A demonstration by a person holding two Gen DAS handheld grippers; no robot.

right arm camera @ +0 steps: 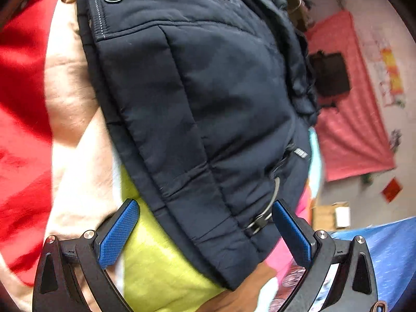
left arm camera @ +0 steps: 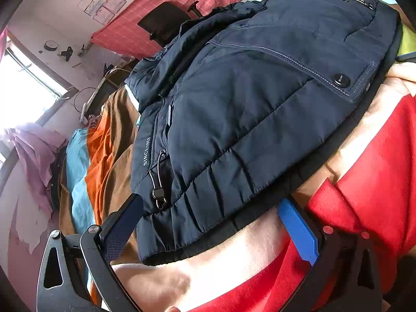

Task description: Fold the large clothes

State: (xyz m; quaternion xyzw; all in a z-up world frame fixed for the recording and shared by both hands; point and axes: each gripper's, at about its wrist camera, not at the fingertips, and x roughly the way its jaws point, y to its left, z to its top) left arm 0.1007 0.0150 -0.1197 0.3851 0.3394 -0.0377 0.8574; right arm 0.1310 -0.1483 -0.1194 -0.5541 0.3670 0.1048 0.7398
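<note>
Jacket (left arm camera: 247,98) lying bunched on bright bedding (left arm camera: 98,156), looking folded into a compact bundle, perhaps needing tidying. Left tongs (left arm camera: 210,231) and right tongs (right arm camera: 205,230) gaping wide, gripping nothing.

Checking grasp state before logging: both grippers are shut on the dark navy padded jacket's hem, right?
Not shut. The left gripper and the right gripper are both open, fingers spread either side of the dark navy padded jacket hem, as each wrist view shows.

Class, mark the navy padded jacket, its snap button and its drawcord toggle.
navy padded jacket (left arm camera: 260,109): left wrist view, quilted front panel.
snap button (left arm camera: 341,79): left wrist view, button's face.
drawcord toggle (left arm camera: 158,193): left wrist view, toggle body at hem.
</note>
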